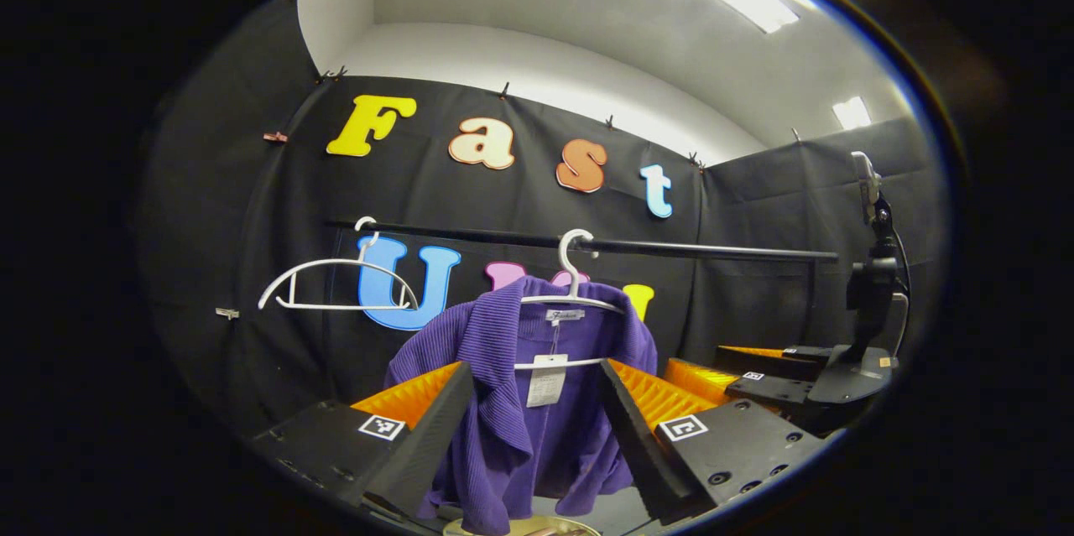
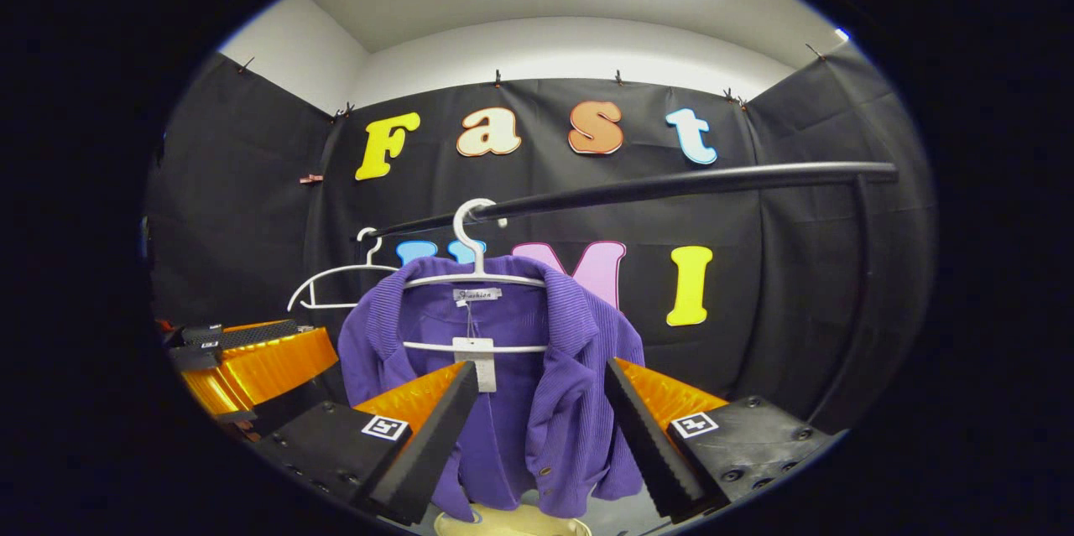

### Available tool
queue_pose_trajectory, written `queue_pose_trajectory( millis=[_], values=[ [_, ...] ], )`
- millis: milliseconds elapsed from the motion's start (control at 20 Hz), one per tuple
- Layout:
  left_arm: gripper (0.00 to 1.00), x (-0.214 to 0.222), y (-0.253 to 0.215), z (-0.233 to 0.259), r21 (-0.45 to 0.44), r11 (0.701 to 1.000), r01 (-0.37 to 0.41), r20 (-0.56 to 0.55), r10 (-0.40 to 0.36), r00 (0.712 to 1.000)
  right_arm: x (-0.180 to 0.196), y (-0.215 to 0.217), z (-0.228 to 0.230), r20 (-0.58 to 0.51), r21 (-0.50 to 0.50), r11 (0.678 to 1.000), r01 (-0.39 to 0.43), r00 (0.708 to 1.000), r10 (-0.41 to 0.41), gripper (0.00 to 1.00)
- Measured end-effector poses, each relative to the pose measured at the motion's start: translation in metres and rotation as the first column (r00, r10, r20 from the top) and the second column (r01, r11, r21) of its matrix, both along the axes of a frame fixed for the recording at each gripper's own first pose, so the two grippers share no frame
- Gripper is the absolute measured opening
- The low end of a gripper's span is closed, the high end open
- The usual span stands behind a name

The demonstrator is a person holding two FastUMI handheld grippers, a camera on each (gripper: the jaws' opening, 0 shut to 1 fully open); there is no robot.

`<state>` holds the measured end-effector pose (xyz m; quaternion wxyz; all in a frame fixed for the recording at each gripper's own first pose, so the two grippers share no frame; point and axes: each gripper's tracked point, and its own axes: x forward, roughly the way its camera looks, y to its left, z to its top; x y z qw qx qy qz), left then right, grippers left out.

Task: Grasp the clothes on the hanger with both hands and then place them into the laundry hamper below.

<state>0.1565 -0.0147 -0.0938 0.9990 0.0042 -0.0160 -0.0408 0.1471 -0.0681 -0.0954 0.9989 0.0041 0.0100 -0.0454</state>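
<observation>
A purple ribbed cardigan (image 1: 537, 418) hangs on a white hanger (image 1: 573, 288) from a black rail (image 1: 696, 249), with a paper tag at its collar. My left gripper (image 1: 537, 385) is open, its fingers framing the garment without touching it. In the right gripper view the same cardigan (image 2: 545, 385) hangs on its hanger (image 2: 474, 268), and my right gripper (image 2: 541, 385) is open in front of it. The right gripper (image 1: 780, 372) also shows off to the right in the left gripper view; the left gripper (image 2: 243, 351) shows at the left in the right gripper view. A pale hamper rim (image 2: 512, 523) peeks below the cardigan.
An empty white hanger (image 1: 336, 284) hangs further left on the rail (image 2: 671, 182). A black stand with a mounted device (image 1: 868, 268) rises at the right. The rail's upright post (image 2: 856, 293) stands at the right in the right gripper view.
</observation>
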Motion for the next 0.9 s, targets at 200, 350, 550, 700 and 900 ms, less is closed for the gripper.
queue_pose_trajectory(
  millis=[200, 350, 550, 700, 900],
  values=[
    [0.94, 0.038, 0.006, -0.028, 0.004, 0.993, -0.122, 0.013, 0.121, 0.993, 0.043, -0.026, -0.034, -0.040, 0.041, 0.999, -0.030, 0.999, 0.032, 0.98],
    [0.94, 0.059, 0.013, -0.045, 0.000, 0.980, -0.200, 0.000, 0.200, 0.980, 0.070, -0.025, -0.057, -0.067, 0.094, 0.993, -0.075, 0.994, 0.081, 0.97],
    [0.94, 0.079, 0.028, -0.068, 0.005, 0.956, -0.293, -0.023, 0.293, 0.956, 0.097, -0.027, -0.081, -0.096, 0.102, 0.988, -0.114, 0.988, 0.124, 0.98],
    [0.94, 0.089, 0.034, -0.075, 0.012, 0.939, -0.343, -0.021, 0.344, 0.939, 0.117, -0.025, -0.085, -0.093, 0.136, 0.980, -0.146, 0.983, 0.159, 0.97],
    [0.87, 0.101, 0.030, -0.077, -0.004, 0.942, -0.336, -0.020, 0.336, 0.942, 0.132, -0.031, -0.093, -0.102, 0.130, 0.979, -0.160, 0.980, 0.173, 0.77]
  ],
)
